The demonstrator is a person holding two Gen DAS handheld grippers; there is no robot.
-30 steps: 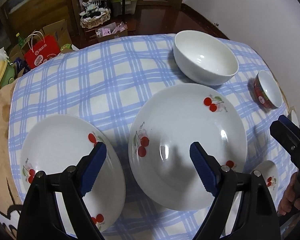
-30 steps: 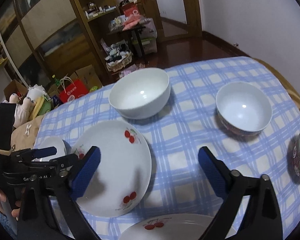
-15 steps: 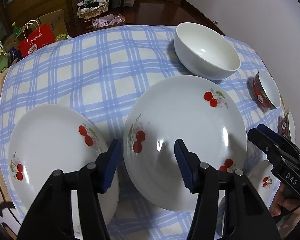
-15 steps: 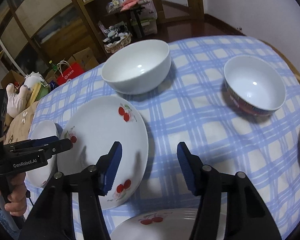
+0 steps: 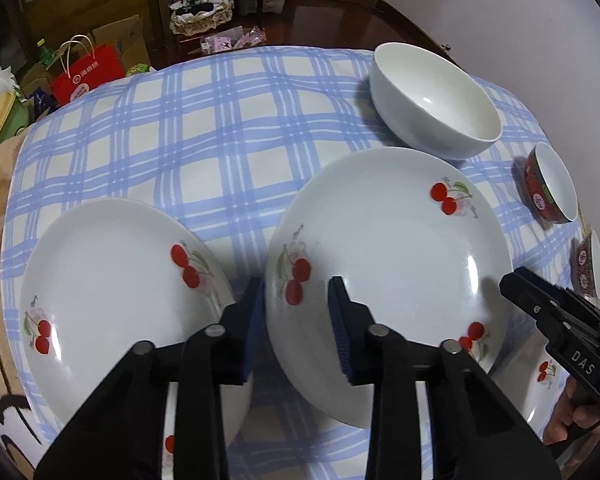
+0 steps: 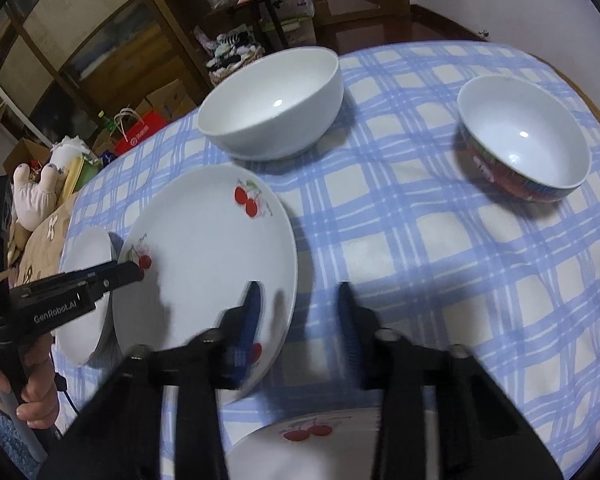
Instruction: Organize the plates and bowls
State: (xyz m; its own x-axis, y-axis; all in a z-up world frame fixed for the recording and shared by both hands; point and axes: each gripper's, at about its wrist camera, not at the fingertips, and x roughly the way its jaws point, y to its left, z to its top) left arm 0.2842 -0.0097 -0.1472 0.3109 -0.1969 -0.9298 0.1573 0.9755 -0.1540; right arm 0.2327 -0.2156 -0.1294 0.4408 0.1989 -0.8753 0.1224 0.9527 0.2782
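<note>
Left gripper (image 5: 296, 316) and right gripper (image 6: 298, 320): jaws closing astride opposite rims of the large cherry plate (image 5: 388, 264), pads not yet pressing.
Plate rests on the checked tablecloth (image 5: 204, 152), between a smaller cherry plate (image 5: 112, 304) and a white bowl (image 5: 436, 100).

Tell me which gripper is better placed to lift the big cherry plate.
Left. The left gripper straddles the big cherry plate's near-left rim, jaws closing. The right gripper is closing at its opposite edge, less squarely over the rim.
</note>
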